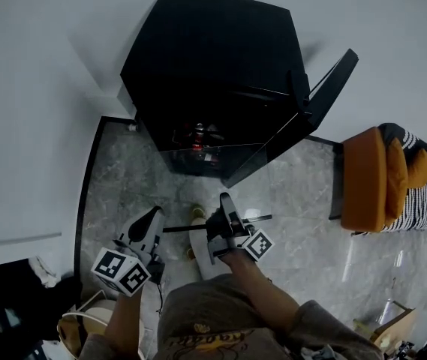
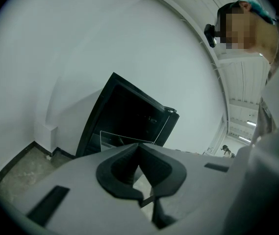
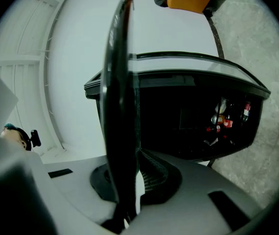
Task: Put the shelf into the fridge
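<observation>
- Our right tongs (image 1: 226,205) are clamped on the dark rim of the shelf (image 1: 183,228). In the right gripper view that rim (image 3: 119,82) stands upright between the jaws.
- Our left tongs (image 1: 155,217) are closed to a narrow slit and seem to pinch the shelf's other end, with a thin edge showing between the jaws.
- The shelf hangs in the air in front of us, outside the fridge (image 1: 213,58), which stands at 12 o'clock. Its clear pane reaches toward the opening.
- We judge the grip the weak point. Both tongs bite only a slim edge of a smooth pane, so any slackening on one side could let it pivot or slide out.
- A drop here would land on stone, and a glass pane would likely shatter.
- The open door (image 1: 326,88) stands at 1 o'clock. If we go in skewed, a corner could strike it or the cabinet front.
- The interior is dark and we cannot make out any rails, so a tilted entry could jam. The bottles (image 1: 198,135) low inside could also get knocked.
- The floor (image 1: 296,201) is glossy grey marbled stone, with a dark border (image 1: 85,193) at 9 o'clock along the white wall (image 1: 33,88).
- An orange seat (image 1: 367,178) with a striped cloth (image 1: 423,193) sits at 3 o'clock, well apart from our path.
</observation>
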A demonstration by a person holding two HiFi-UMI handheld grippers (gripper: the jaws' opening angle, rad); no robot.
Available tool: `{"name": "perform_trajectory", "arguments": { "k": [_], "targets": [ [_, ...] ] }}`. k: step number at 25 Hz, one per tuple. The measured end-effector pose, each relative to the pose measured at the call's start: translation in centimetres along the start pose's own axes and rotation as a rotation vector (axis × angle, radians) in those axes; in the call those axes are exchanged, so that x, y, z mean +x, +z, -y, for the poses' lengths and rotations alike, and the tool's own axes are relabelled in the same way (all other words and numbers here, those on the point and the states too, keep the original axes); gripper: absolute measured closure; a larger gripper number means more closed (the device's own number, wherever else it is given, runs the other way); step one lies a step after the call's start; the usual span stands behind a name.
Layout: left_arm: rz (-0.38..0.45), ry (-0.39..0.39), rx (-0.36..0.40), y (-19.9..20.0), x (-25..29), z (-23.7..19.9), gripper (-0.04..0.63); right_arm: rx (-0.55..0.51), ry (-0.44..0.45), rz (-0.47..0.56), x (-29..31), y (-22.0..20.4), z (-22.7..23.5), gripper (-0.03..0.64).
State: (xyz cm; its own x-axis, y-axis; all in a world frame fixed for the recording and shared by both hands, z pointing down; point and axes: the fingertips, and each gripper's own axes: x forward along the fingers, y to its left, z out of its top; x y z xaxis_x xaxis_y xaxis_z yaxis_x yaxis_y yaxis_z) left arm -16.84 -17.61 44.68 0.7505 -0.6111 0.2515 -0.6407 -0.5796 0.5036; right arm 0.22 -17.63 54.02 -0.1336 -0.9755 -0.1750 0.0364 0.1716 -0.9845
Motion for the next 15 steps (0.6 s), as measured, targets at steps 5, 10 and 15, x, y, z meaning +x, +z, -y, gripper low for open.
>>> {"name": "perform_trajectory", "arguments": {
  "k": [5, 10, 15],
  "targets": [
    [-0.023, -0.007, -0.003, -1.4, 1.0, -0.6, 0.595, 0.011, -0.007, 0.031, 0.8, 0.1, 1.8, 0.59],
    [-0.032, -0.009, -0.012, -2.3, 1.6, -1.5, 0.595, 0.018, -0.014, 0.074, 1.8, 0.3, 3.6, 0.591],
    [-0.048, -0.015, -0.017, -3.4, 2.4, -2.6, 0.595, 0.011, -0.023, 0.089, 2.8, 0.3, 5.6, 0.591]
  ]
}}
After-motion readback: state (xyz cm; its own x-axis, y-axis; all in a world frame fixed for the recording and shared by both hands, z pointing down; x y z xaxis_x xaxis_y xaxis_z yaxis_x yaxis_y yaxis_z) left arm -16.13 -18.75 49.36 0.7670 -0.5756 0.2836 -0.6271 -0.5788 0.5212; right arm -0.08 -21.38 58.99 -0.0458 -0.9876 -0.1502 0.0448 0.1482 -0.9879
